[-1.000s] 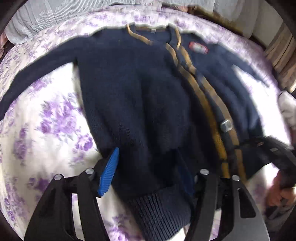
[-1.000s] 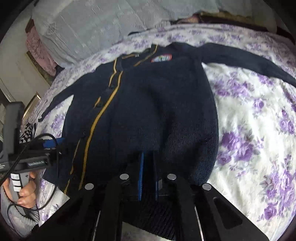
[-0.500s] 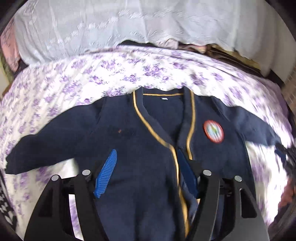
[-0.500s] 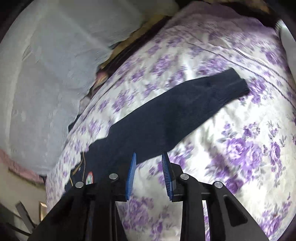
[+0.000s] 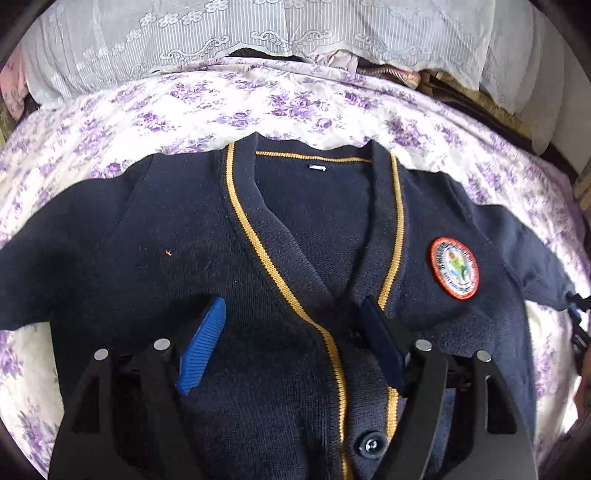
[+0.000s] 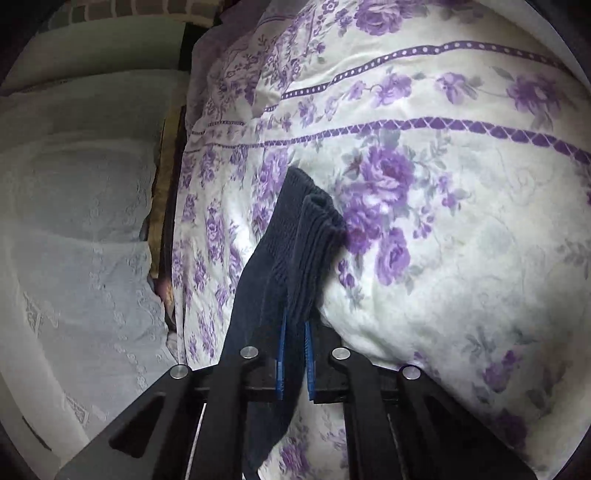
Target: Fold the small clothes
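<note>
A small navy cardigan with yellow trim and a round red badge lies front up on the floral bedsheet. My left gripper is open, hovering low over the chest, one blue pad on each side of the yellow placket. My right gripper is shut on the ribbed cuff end of the cardigan's sleeve, which drapes over the pads and hangs down to the left.
White lace pillows line the head of the bed. A padded white headboard or pillow sits left in the right wrist view. The bedsheet's purple border stripes run across near the mattress edge.
My left gripper moved up from the hem to the chest, staying open. My right gripper let go of the hem, swung to the sleeve and shut on its cuff.
</note>
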